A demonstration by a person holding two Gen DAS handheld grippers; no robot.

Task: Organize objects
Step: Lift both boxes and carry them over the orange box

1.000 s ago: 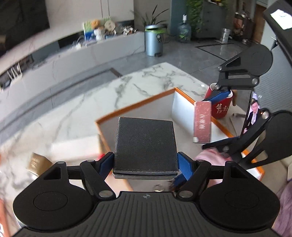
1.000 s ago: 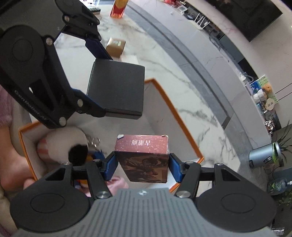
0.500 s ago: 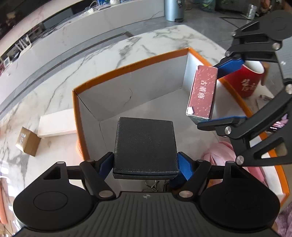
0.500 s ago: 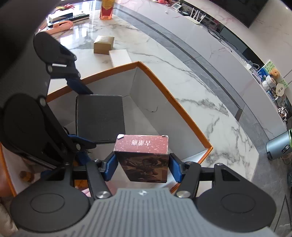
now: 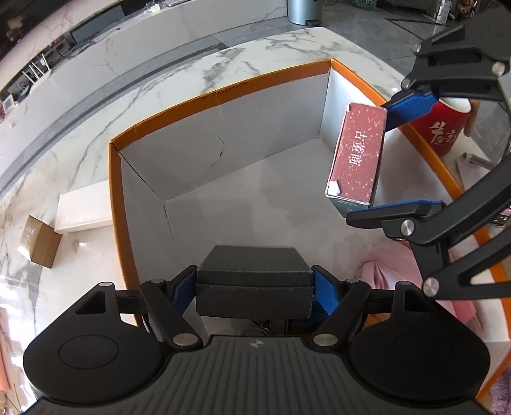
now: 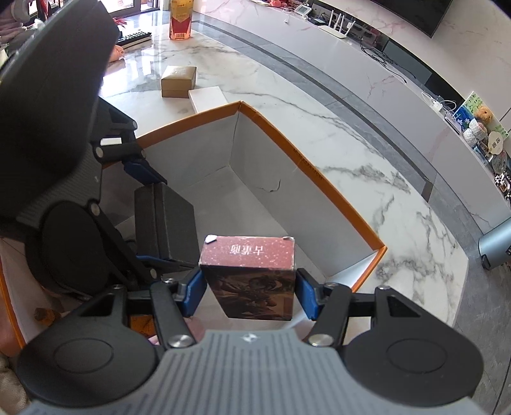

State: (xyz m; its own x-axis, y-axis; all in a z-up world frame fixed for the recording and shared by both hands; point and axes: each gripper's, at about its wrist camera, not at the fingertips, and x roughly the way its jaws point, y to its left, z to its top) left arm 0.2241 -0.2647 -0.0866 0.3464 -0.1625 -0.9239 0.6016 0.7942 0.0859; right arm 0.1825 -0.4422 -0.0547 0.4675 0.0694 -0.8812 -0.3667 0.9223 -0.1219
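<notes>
My left gripper (image 5: 254, 287) is shut on a black box (image 5: 254, 284), tilted down inside an orange-rimmed carton (image 5: 230, 92) with white walls. My right gripper (image 6: 249, 289) is shut on a dark red box with white characters (image 6: 250, 274), held over the carton's right part. In the left wrist view the red box (image 5: 356, 156) hangs near the carton's right wall between the right gripper's blue pads (image 5: 408, 108). In the right wrist view the black box (image 6: 166, 220) and the left gripper (image 6: 150, 207) sit to the left, low in the carton (image 6: 319, 182).
A pink cloth (image 5: 383, 271) lies in the carton's near right corner. A brown box (image 5: 38, 242) and a flat white box (image 5: 83, 210) lie on the marble table left of the carton. A red cup (image 5: 447, 127) stands at the right. An orange bottle (image 6: 180, 19) stands far off.
Both grippers have dropped lower into the carton with their boxes. The black box has tipped forward so its front edge now faces the left wrist camera.
</notes>
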